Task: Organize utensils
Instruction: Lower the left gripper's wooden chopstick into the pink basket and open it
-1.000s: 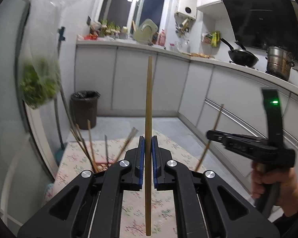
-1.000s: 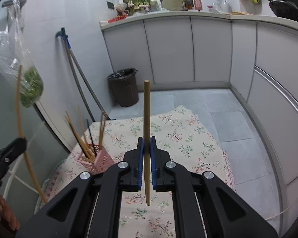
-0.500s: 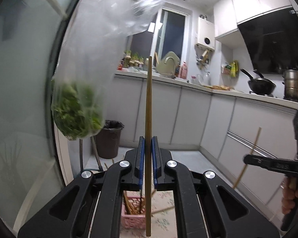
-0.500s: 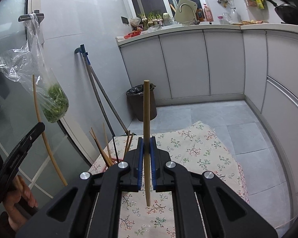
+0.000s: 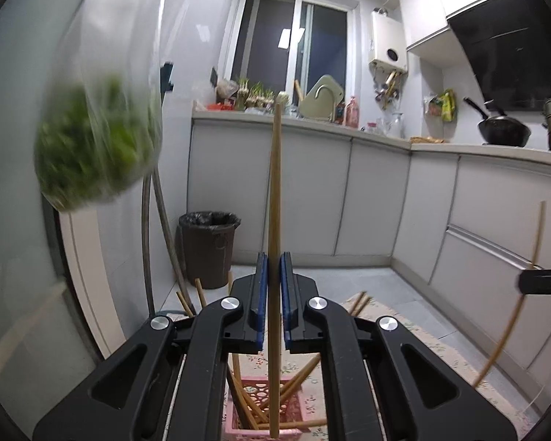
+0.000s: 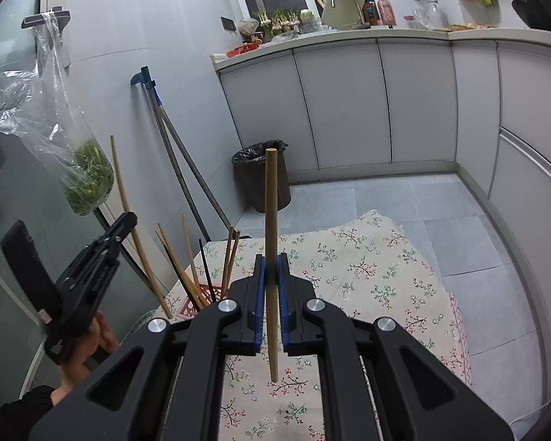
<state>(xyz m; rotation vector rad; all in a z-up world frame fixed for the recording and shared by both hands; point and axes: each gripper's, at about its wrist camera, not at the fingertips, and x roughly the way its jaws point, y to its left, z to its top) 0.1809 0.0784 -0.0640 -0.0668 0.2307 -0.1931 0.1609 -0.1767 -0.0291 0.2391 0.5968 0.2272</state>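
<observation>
My left gripper [image 5: 272, 286] is shut on an upright wooden chopstick [image 5: 274, 198]; its lower end hangs over the pink holder [image 5: 264, 404], which has several chopsticks leaning in it. My right gripper [image 6: 272, 286] is shut on another upright wooden chopstick [image 6: 271, 220] above the floral cloth [image 6: 367, 275]. In the right wrist view the pink holder [image 6: 191, 303] stands at the cloth's left edge, and the left gripper [image 6: 125, 220] with its chopstick [image 6: 128, 213] is just left of it. The right gripper's tip [image 5: 540, 281] and chopstick [image 5: 514, 316] show at the left wrist view's right edge.
A plastic bag of greens [image 5: 95, 147] hangs close on the left by a glass door. Mop handles [image 6: 180, 169] lean on the wall. A dark bin [image 6: 262, 176] stands behind the cloth. Grey cabinets [image 6: 385, 103] line the back and right.
The left gripper has moved over the pink holder, which now sits right below its chopstick. The right gripper has come lower and closer to the cloth.
</observation>
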